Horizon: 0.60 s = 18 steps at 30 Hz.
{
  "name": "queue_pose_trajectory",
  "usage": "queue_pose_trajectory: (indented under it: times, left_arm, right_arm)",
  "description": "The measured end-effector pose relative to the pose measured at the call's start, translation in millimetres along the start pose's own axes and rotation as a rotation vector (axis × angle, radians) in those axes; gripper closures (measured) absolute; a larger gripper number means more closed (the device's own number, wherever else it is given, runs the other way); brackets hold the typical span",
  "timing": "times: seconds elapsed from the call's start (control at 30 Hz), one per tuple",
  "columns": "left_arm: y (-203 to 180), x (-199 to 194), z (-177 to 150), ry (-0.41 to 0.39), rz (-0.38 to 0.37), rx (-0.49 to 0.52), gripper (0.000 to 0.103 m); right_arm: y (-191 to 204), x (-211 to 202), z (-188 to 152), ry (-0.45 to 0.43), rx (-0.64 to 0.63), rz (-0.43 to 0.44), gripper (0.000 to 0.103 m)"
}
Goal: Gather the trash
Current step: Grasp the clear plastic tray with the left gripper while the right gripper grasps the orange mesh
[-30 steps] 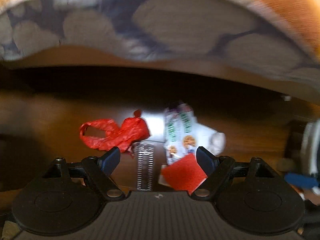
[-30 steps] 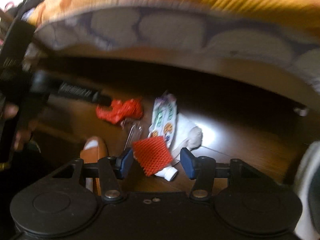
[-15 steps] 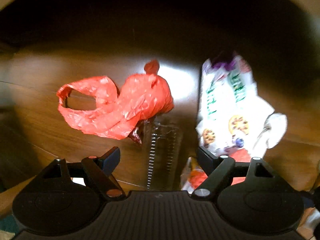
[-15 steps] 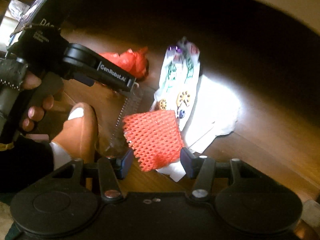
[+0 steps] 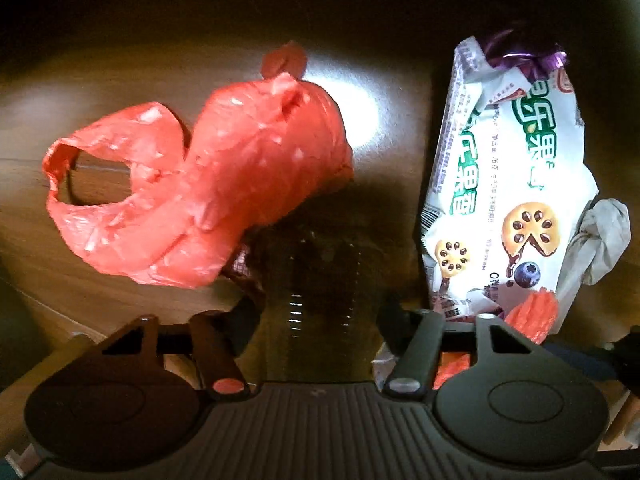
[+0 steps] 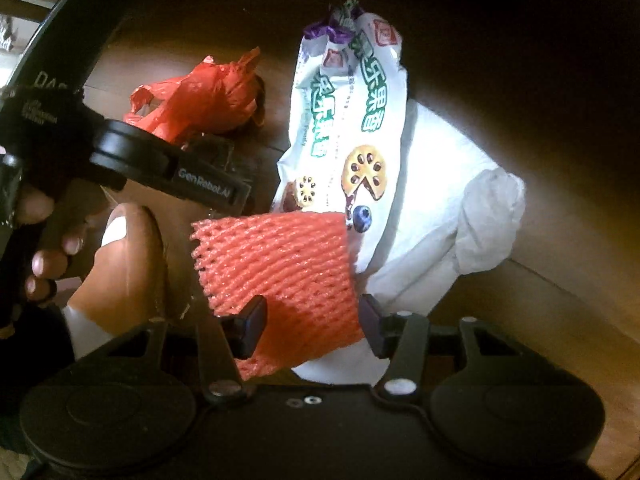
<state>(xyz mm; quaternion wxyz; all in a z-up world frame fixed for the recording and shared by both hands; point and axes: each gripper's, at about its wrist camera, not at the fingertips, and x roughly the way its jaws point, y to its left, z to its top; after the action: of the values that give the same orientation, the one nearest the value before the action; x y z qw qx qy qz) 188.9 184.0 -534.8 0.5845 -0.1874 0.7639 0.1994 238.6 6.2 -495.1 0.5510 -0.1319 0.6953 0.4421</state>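
Trash lies scattered on the dark wooden floor (image 5: 36, 216) in front of you. Your left view shows the whole crumpled red plastic bag (image 5: 200, 196), loop handle included, and a clear ribbed plastic tray (image 5: 320, 280) sitting between the fingers of your left hand-held gripper (image 5: 320, 316). Its jaws have just been closing on the tray, and I cannot tell whether the pads press it yet.

Only your right view shows the full orange foam net sleeve (image 6: 280, 276), the wide crumpled white paper (image 6: 440, 216) under the glossy snack wrapper (image 6: 352, 120), and your shoe (image 6: 124, 264). In the left view the net is a sliver behind a finger.

Your right hand-held gripper (image 6: 312, 324) stands wide, jaws narrowing slightly, with the net between them; the left pad overlaps its edge, the right sits just beside it.

Since a second ago both cameras have dropped close to the floor: the patterned cushion edge has left view, and the litter fills each picture.
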Motion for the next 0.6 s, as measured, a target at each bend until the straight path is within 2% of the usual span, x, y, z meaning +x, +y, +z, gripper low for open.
queue_pose_trajectory:
  times: [0.1, 0.2, 0.4, 0.6]
  left_arm:
    - [-2, 2, -2, 0.001, -0.013, 0.007, 0.056]
    - [-9, 7, -3, 0.004, -0.003, 0.014, 0.061]
    - [-13, -6, -5, 0.012, -0.010, 0.013, 0.064]
    - [-20, -43, -6, -0.011, 0.020, 0.027, 0.064]
  right_arm:
    - [0, 4, 1, 0.004, -0.004, 0.007, 0.067]
    - [0, -1, -1, -0.006, -0.009, 0.014, 0.093]
    - [5, -24, -8, -0.059, -0.010, -0.040, 0.095]
    - [1, -70, -24, -0.129, 0.078, -0.086, 0.095]
